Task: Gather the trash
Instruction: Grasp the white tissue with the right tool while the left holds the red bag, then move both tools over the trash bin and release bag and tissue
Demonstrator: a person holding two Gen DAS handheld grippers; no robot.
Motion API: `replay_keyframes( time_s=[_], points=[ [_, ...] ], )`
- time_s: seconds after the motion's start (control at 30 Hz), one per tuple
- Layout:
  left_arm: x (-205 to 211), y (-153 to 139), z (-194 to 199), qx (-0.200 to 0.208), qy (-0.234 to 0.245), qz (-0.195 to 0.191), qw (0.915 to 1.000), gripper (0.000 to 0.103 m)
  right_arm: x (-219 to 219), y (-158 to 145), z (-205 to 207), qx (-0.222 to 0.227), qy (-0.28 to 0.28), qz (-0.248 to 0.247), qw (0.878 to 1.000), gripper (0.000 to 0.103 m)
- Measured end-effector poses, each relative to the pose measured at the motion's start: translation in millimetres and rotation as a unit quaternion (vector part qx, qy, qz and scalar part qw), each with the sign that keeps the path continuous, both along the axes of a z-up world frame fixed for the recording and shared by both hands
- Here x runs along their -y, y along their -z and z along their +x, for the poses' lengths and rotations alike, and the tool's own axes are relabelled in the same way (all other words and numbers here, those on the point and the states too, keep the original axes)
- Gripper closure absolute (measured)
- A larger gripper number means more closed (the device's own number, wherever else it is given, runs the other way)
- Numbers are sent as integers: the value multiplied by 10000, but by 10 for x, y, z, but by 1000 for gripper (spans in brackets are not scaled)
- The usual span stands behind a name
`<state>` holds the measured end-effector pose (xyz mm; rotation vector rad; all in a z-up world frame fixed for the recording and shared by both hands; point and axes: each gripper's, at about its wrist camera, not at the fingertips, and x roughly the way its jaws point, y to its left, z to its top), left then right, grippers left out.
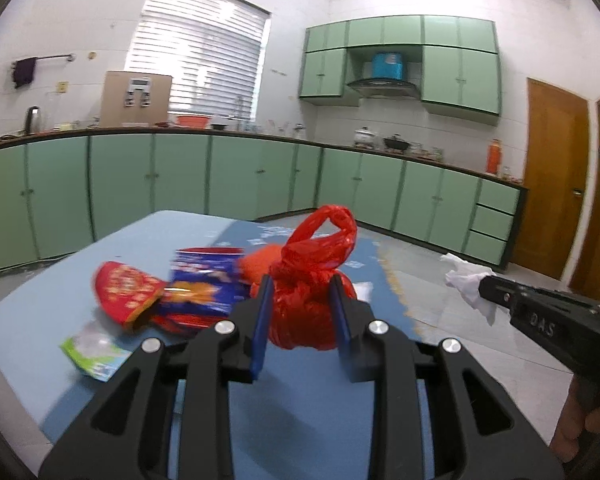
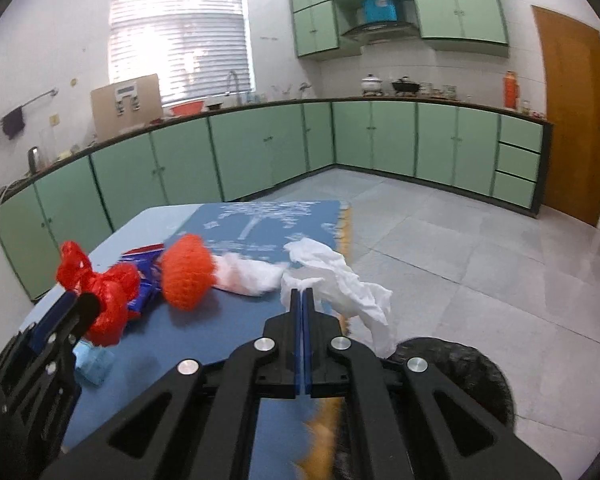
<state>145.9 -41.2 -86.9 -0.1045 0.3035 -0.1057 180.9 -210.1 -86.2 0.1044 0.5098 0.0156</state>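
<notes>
While the knotted red plastic bag (image 1: 306, 300) sits between the blue pads of the left gripper (image 1: 300, 312), whose jaws close on its sides above the blue table (image 1: 160, 236), the right gripper (image 2: 302, 300) has its jaws pressed together on a crumpled white tissue (image 2: 340, 280) held out past the table's edge. Just behind the bag lie a blue snack packet (image 1: 204, 284), a red wrapper (image 1: 128, 292), an orange knitted piece (image 2: 186, 272) and a white wad (image 2: 248, 276), with a green-and-white wrapper (image 1: 92, 356) nearer the left gripper.
</notes>
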Motion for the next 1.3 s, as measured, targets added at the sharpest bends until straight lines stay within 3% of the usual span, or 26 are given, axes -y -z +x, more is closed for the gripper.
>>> replay_keyframes(
  time_s=[0.17,0.33,0.53,0.7,0.87,1.07,1.17,1.3],
  points=[
    [452,-2,-64,-71,581,-67,9983,76,508,64,-348,-64,485,-74,9988,102],
    [1014,77,-133,-265,1259,-201,9915,76,1066,222,-610,-287,1061,-74,9939,102],
    [1602,291,-97,-560,1756,-97,9828,76,1507,512,-719,-668,1383,-15,9881,102],
    [1894,478,19,-775,1899,107,9787,71,1729,726,-681,-860,1382,244,9864,99],
    [2001,569,171,-902,1876,160,9780,64,1923,833,-617,-856,1381,576,9850,87],
    [2001,483,243,-811,1776,114,9807,61,2060,808,-636,-702,1532,688,9833,83],
    [1933,384,224,-702,1667,92,9835,57,2049,738,-689,-545,1638,679,9826,71],
    [1694,219,125,-466,1393,154,9890,48,1947,553,-742,-188,1789,450,9827,43]
  ],
)
